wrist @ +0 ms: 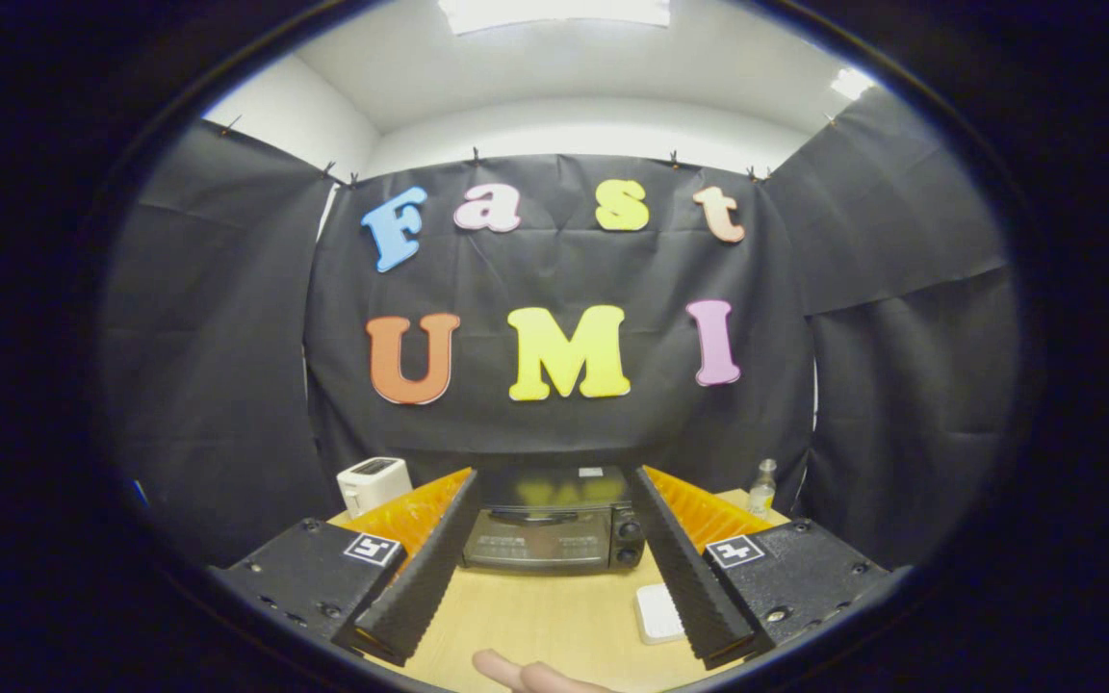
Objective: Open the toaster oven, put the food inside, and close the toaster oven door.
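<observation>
Wooden table point(535, 616) bare before the seemingly closed toaster oven point(550, 525), tool point(554, 500) spread wide, nothing between.

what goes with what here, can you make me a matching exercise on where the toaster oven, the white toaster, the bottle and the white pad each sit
Things:
1. black toaster oven with glass door
2. white slot toaster
3. small clear bottle
4. flat white square pad

Places:
A. on the wooden table, near the inner side of the tool's right finger
B. ahead, between the open tool's fingers, door closed
C. beyond the left finger, by the cloth wall
D. beyond the right finger, at the table's far corner

Pairs: 1-B, 2-C, 3-D, 4-A
</observation>
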`<move>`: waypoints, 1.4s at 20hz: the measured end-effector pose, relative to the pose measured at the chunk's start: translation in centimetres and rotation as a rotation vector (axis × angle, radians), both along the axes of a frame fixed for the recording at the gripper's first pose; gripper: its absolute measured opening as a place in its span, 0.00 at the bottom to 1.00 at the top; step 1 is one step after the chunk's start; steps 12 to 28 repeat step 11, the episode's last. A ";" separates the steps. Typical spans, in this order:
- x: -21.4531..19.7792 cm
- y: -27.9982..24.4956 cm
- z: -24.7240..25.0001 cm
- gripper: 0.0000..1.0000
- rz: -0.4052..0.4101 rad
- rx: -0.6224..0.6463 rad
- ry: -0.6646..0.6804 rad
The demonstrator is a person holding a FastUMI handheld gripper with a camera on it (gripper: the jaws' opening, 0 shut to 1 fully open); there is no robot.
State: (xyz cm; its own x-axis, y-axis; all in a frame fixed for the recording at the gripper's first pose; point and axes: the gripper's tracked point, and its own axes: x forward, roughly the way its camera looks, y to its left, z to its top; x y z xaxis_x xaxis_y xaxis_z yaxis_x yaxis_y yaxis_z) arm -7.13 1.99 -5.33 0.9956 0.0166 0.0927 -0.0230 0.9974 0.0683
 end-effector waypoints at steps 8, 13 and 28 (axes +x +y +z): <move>-3.0 0.7 -0.5 1.00 0.064 -0.049 -0.005; -2.7 1.0 -1.2 1.00 0.074 -0.065 0.013; -2.7 1.0 -1.2 1.00 0.074 -0.065 0.013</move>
